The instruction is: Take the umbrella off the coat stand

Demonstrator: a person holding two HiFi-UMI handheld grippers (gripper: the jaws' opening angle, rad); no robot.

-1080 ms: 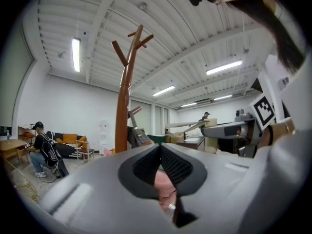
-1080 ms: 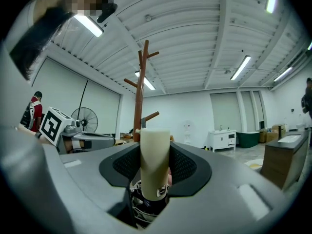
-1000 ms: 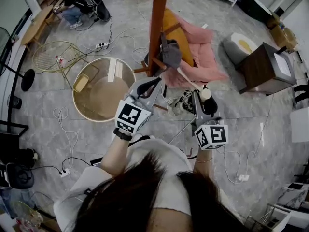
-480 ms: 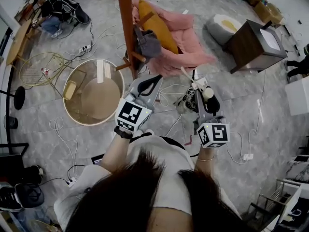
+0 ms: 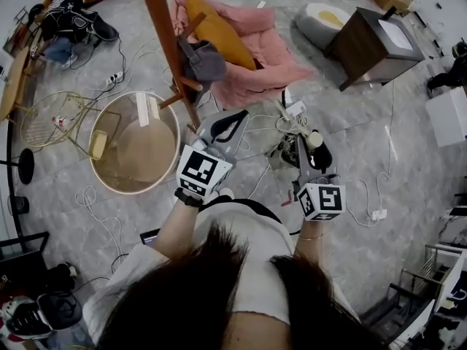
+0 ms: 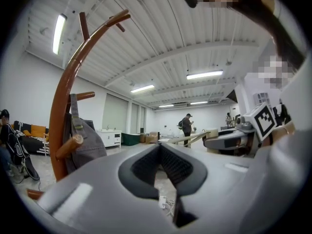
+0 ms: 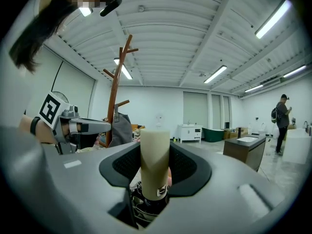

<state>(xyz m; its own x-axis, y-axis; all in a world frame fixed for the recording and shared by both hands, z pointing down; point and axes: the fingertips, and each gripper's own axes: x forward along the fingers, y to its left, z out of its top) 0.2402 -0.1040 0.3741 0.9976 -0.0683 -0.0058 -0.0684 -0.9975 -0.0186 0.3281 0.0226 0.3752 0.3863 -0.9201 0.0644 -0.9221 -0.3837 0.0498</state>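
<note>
while left gripper (image 6: 161, 167) gapes empty, right gripper (image 7: 155, 165) clamps umbrella handle (image 7: 155, 150), apart from coat stand (image 7: 115, 99)

Glossy wooden coat stand (image 5: 165, 42), grey cloth bag (image 5: 201, 60), matt cream umbrella handle (image 7: 155, 161)

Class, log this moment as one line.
left gripper: open | right gripper: shut on umbrella handle | coat stand: grey bag hanging

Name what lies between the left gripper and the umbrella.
Head view: only grey floor with loose white cables separates the left gripper from the umbrella, which the right gripper holds.
</note>
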